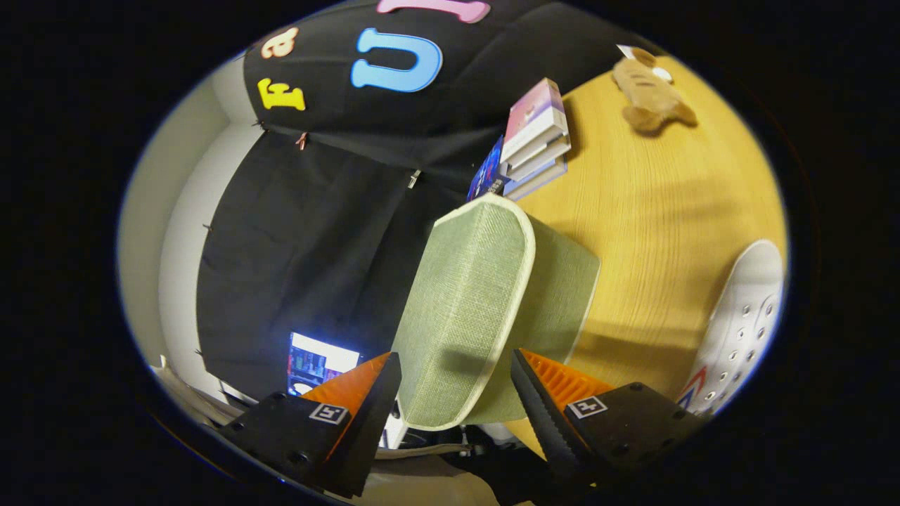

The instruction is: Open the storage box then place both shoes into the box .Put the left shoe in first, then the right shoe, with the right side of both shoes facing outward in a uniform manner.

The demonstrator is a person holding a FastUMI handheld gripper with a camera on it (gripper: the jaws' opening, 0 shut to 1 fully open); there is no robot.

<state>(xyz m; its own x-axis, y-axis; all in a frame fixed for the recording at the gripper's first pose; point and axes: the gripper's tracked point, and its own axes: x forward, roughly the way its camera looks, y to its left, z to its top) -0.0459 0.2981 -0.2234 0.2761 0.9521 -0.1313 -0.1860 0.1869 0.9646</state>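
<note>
Green woven-fabric storage box (pixel 485 309) with pale piping is standing on the wooden table (pixel 661 232), its edge sitting between the gripper (pixel 455 383)'s spread orange fingers (pixel 358 383), unclamped, likely lining up on the lid, while one white perforated shoe (pixel 745 323) is waiting nearby.

the desk (pixel 654 211) is yellow wood. on it sit a green box (pixel 485 302), a stack of books (pixel 531 140) just behind the box, a brown soft toy (pixel 650 91) farther off, and a white shoe (pixel 745 316).
</note>
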